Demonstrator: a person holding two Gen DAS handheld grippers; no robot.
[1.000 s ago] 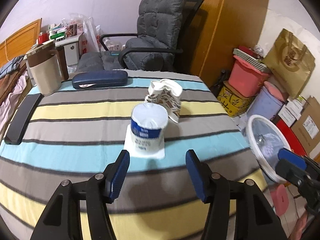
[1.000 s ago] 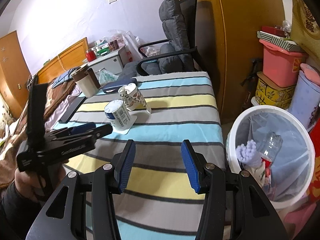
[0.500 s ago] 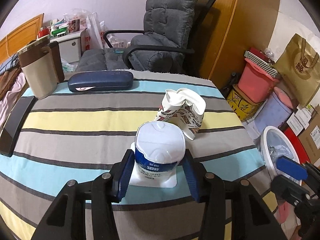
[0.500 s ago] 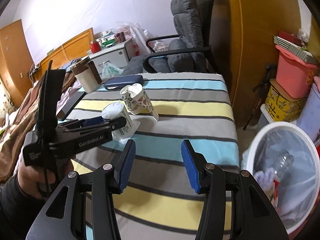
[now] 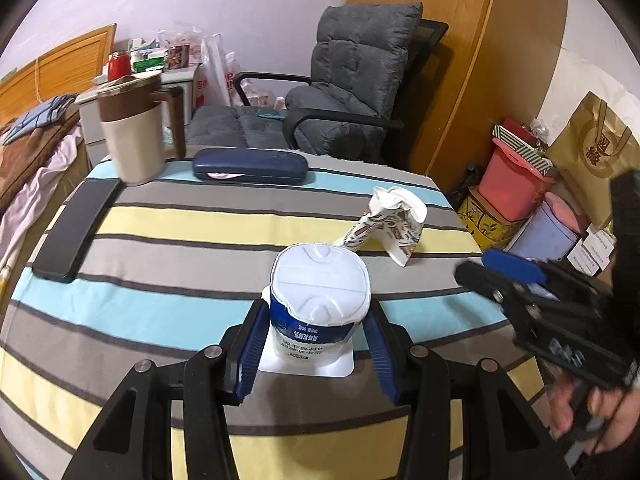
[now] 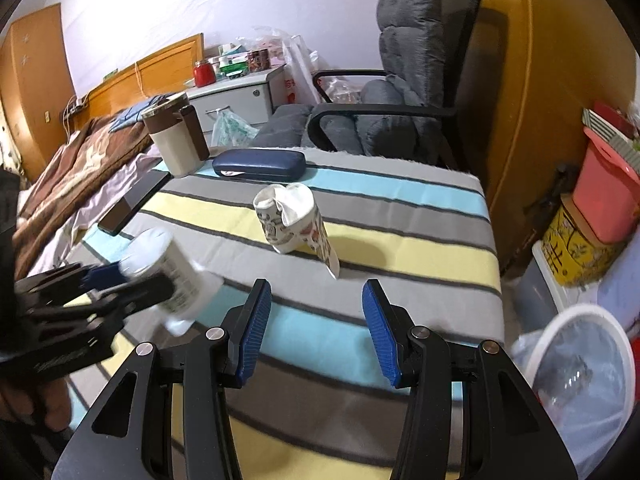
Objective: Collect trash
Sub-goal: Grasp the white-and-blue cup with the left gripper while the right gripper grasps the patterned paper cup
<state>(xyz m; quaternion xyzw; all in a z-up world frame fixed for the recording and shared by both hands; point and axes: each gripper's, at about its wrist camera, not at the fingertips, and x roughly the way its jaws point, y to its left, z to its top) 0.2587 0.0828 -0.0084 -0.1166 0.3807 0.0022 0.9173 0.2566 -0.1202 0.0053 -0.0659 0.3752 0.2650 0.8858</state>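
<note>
Clamping the yogurt cup (image 5: 319,300), left gripper (image 5: 316,354) sits mid-table (image 5: 160,224); right gripper (image 6: 316,332) wide.

right claw (image 6: 316,322) empty | crushed cup (image 6: 294,224) on table (image 6: 420,240) ahead

Striped tabletop (image 5: 168,232): matt woven cloth; yogurt cup (image 5: 318,300): smooth glossy plastic; crumpled cup (image 5: 394,224): printed paper; glasses case (image 5: 250,165): smooth, slight sheen; wardrobe (image 5: 460,40): wood
</note>
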